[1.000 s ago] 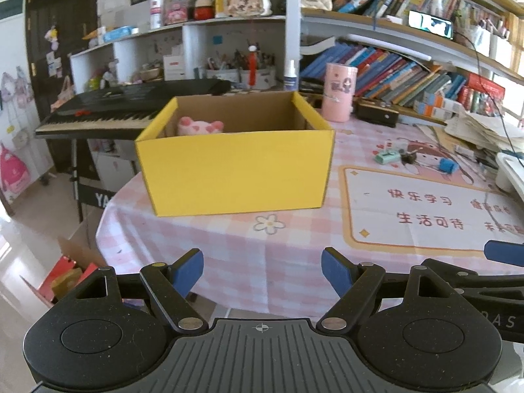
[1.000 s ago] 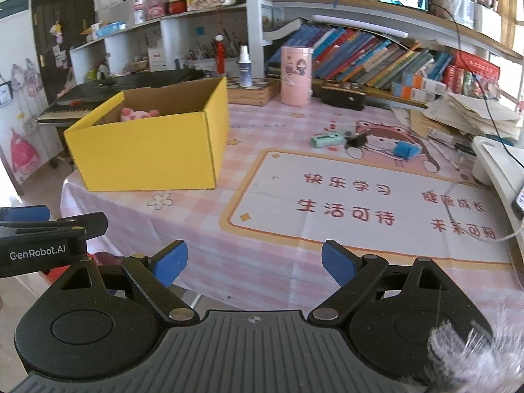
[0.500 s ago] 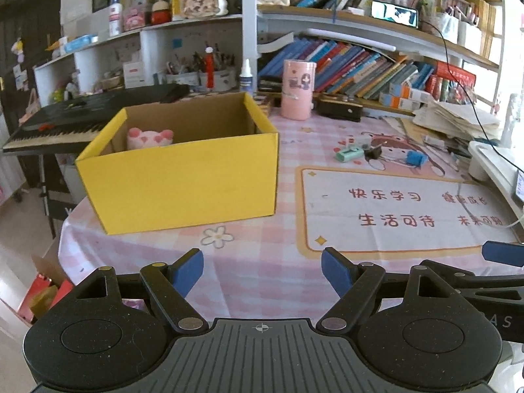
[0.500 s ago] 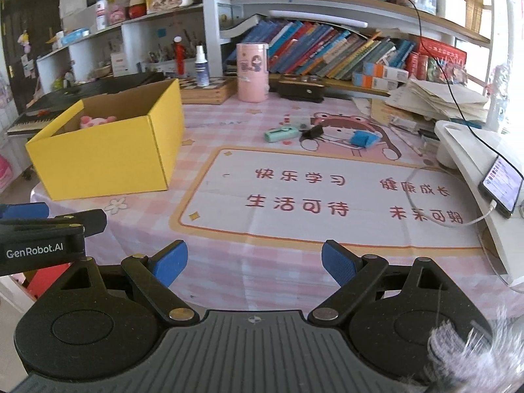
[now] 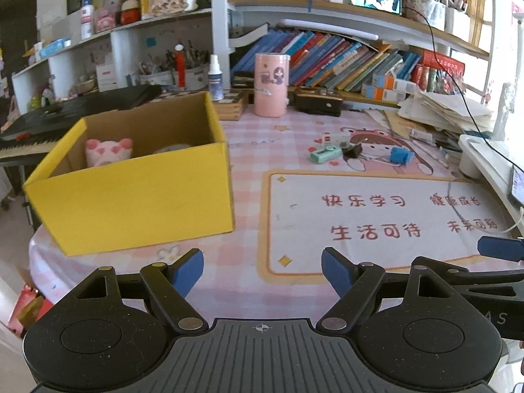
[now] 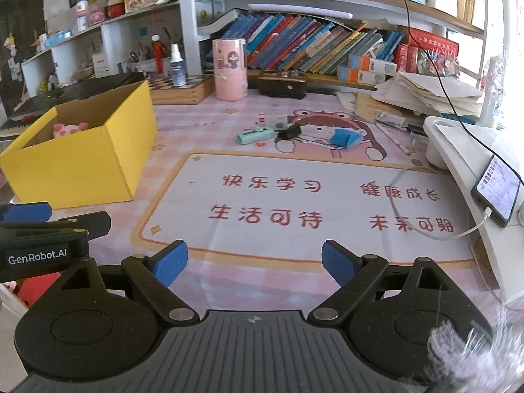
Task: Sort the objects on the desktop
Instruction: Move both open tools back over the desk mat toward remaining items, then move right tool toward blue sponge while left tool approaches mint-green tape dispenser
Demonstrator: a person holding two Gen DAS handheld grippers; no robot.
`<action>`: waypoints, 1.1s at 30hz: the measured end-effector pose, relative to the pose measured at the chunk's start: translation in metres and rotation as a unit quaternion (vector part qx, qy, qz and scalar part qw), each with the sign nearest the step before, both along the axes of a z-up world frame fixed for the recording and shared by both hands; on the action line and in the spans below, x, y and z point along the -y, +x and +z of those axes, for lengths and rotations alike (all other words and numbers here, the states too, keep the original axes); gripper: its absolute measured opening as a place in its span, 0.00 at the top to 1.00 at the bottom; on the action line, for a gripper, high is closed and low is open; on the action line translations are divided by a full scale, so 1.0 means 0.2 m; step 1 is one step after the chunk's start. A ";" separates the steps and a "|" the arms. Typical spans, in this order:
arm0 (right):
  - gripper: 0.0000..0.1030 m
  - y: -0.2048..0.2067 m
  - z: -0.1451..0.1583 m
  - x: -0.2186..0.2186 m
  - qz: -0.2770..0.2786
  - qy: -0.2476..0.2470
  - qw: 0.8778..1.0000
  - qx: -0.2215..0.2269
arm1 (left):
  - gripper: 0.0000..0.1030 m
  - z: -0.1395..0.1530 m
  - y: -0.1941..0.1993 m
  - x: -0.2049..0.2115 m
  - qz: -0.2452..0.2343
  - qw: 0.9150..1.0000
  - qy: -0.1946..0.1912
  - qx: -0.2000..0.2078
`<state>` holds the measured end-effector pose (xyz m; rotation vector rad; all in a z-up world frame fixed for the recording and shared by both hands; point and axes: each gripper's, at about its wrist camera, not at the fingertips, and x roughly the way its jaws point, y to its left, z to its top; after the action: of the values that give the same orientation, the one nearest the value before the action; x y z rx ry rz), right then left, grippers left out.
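Observation:
A yellow cardboard box [image 5: 140,193] [image 6: 82,163] stands on the left of the table with a pink plush toy [image 5: 109,152] [image 6: 68,128] inside. Small items lie on the far part of the printed desk mat: a mint-green case [image 5: 325,154] [image 6: 255,134], a black binder clip [image 5: 352,149] [image 6: 290,131] and a blue item [image 5: 400,156] [image 6: 345,137]. My left gripper [image 5: 262,267] hangs open over the table's near edge, nothing between its blue pads. My right gripper [image 6: 253,262] is open too, empty, over the mat's near border. Both are far from the small items.
A pink canister [image 6: 229,68], a spray bottle [image 6: 178,65], a chessboard box [image 6: 178,90] and a black case [image 6: 281,86] line the back. Books fill the shelf [image 6: 327,49]. Papers [image 6: 425,93], a white stand [image 6: 458,150] with a phone [image 6: 496,190] and cable sit right. A keyboard [image 5: 65,111] is behind the box.
Both views have swung right across the table: the yellow box slid toward the left of each picture and the desk mat and small items came more into view. Both grippers stayed open.

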<state>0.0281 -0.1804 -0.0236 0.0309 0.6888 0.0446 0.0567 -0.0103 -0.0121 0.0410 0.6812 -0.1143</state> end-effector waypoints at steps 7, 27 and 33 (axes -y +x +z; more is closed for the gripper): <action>0.13 0.13 -0.01 0.12 -0.006 -0.005 1.000 -0.010 | 0.21 -0.03 0.13 0.13 -0.011 1.000 -0.005 -0.012; 0.13 0.53 -0.05 0.52 -0.003 0.002 1.000 -0.030 | 0.22 -0.06 0.48 0.46 0.019 0.999 -0.016 -0.025; 0.16 0.68 -0.06 0.62 0.007 0.002 1.000 -0.025 | 0.22 -0.06 0.60 0.52 0.043 0.999 -0.017 -0.023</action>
<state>0.1635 -0.3053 -0.0352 0.0315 0.7386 0.0591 0.1773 -0.1152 -0.0237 -0.0242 0.7267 -0.0437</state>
